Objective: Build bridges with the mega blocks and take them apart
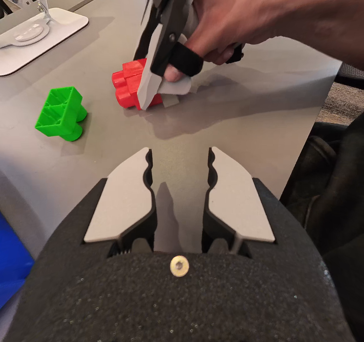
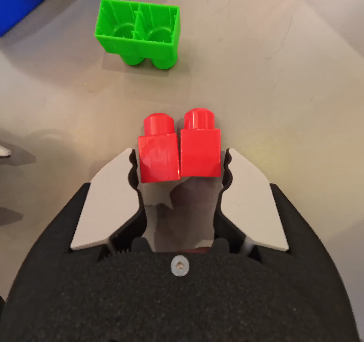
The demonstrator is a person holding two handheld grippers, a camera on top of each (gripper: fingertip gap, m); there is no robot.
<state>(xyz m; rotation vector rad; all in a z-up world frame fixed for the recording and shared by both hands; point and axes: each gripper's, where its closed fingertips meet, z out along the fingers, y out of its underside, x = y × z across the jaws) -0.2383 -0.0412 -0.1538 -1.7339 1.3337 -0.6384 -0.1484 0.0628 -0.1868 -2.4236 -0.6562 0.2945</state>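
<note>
Right gripper (image 2: 180, 152) has its jaws apart w/ 2 red blocks (image 2: 179, 155) lying side by side btwn the fingertips on the grey table (image 2: 275, 76), green block (image 2: 137, 33) (hollow side up) further off, left gripper (image 1: 180, 151) jaws apart, holding nothing.

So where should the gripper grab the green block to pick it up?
Grip the green block across its two long flat walls, coming down from above. It rests studs-down and tilted with its hollow side up, so the walls are bare. The left gripper is open, empty and on the green block's side; the right gripper straddles the two red blocks.
</note>
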